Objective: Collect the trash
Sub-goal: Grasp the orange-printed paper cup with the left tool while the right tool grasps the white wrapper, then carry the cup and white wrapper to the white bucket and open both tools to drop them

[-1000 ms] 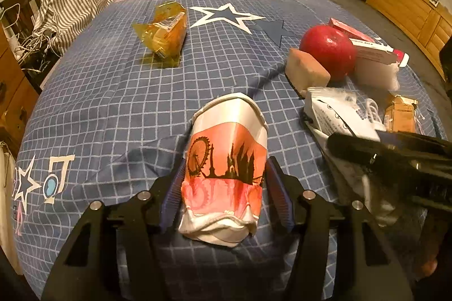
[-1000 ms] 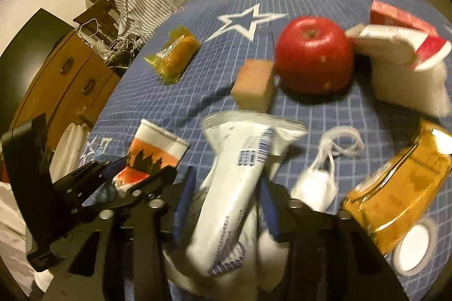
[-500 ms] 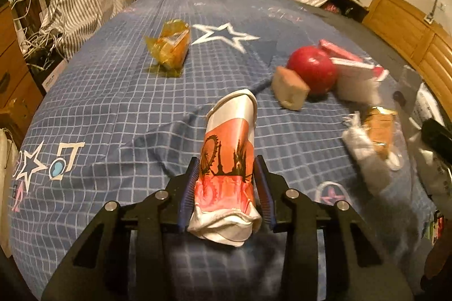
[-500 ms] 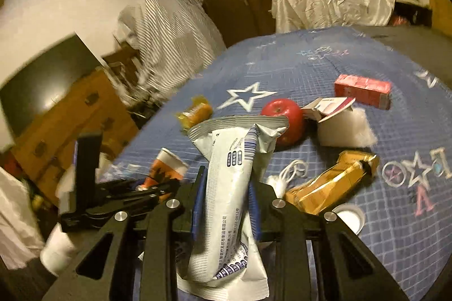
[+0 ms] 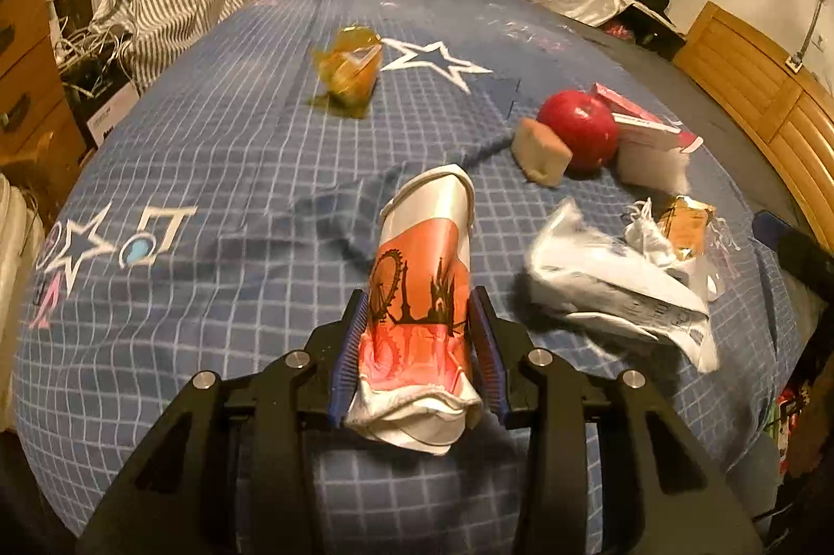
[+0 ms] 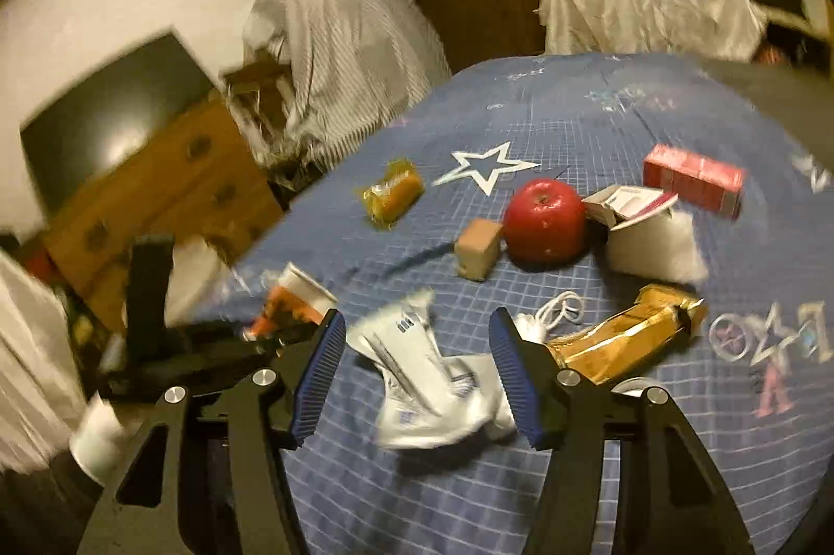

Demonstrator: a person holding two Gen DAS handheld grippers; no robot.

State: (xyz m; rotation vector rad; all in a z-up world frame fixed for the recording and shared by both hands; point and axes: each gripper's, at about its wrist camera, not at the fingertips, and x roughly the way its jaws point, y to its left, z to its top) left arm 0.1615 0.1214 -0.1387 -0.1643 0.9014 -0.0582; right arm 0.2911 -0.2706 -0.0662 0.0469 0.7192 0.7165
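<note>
Trash lies scattered on the bed (image 5: 219, 169): left gripper (image 5: 417, 336) fingers pinch the crushed cup (image 5: 422, 305) for carrying off, while right gripper (image 6: 417, 365) fingers are spreading, wrapper (image 6: 427, 378) loose between them.

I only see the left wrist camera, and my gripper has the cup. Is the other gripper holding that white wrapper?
Observer: No. The right gripper is opening; the white wrapper lies loose between its pads.
Operator: What's behind the apple?
Observer: A pink box lying flat behind the apple.
Operator: Anything else near the gold packet?
Observer: A small white round lid beside the gold packet.
</note>
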